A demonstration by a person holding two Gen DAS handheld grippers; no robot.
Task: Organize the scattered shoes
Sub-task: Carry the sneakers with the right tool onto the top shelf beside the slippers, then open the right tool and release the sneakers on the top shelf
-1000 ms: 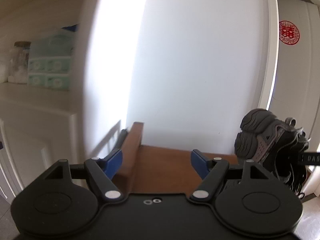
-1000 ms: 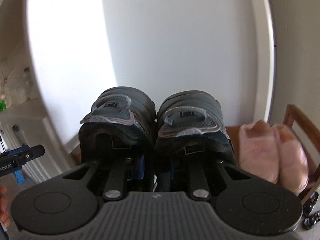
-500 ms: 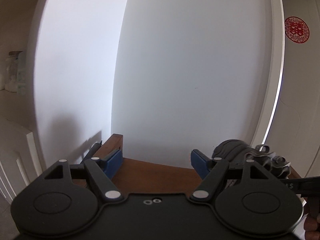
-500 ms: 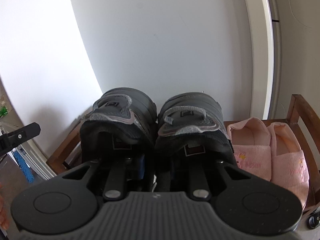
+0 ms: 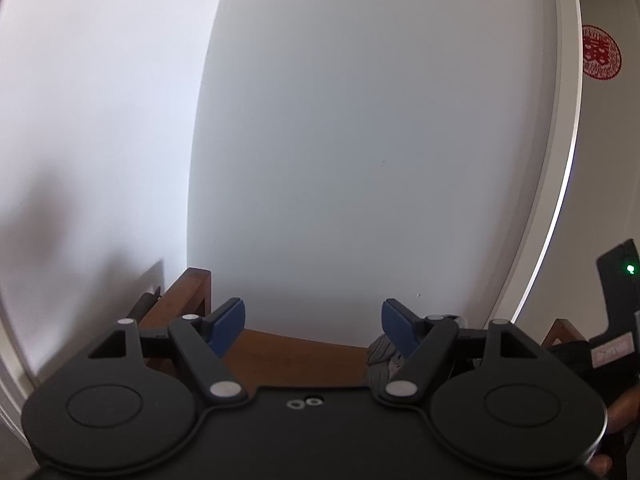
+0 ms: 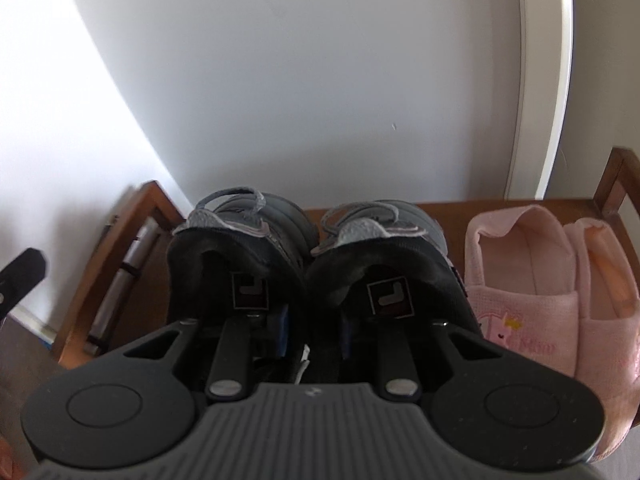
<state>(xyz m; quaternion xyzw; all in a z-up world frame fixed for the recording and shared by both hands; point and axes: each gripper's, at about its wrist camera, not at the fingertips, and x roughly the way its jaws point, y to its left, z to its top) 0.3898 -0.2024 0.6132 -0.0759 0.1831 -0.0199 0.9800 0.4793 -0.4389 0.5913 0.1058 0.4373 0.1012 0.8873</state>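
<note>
The step in hand looked to be setting the pair of dark sneakers (image 6: pixel 312 264) down on the wooden shoe rack (image 6: pixel 440 206), so that their toes faced the white wall (image 6: pixel 320 80) and they stood level beside the pink slippers (image 6: pixel 560 288). To do it well, the person would want both soles flat on the shelf before the fingers let go, with the pair clear of the slippers and square to the back edge. Letting go too soon might tip one shoe forward or onto its neighbour.

Taken from left to right, the left gripper (image 5: pixel 312 322) had its blue fingers (image 5: pixel 228 322) wide apart and empty, nothing between them but the bare brown shelf (image 5: pixel 300 352) ahead. The left end post of the rack stood just outside its left finger, and a grey toe of a sneaker (image 5: pixel 380 360) showed beside and under its right finger, not gripped. At the far right edge of that view part of the other tool and a fingertip of the person's hand (image 5: pixel 622 406) showed.

The right gripper (image 6: pixel 312 336) had its fingers narrowly apart and reaching into the two shoe openings, one in each, pinching the two inner collar walls together between them. The sneakers hung straight ahead of the fingers, heels towards the camera. Whether their soles already touched the shelf could not be told. The slippers lay just to the right of the right finger, close to the right sneaker.
</note>
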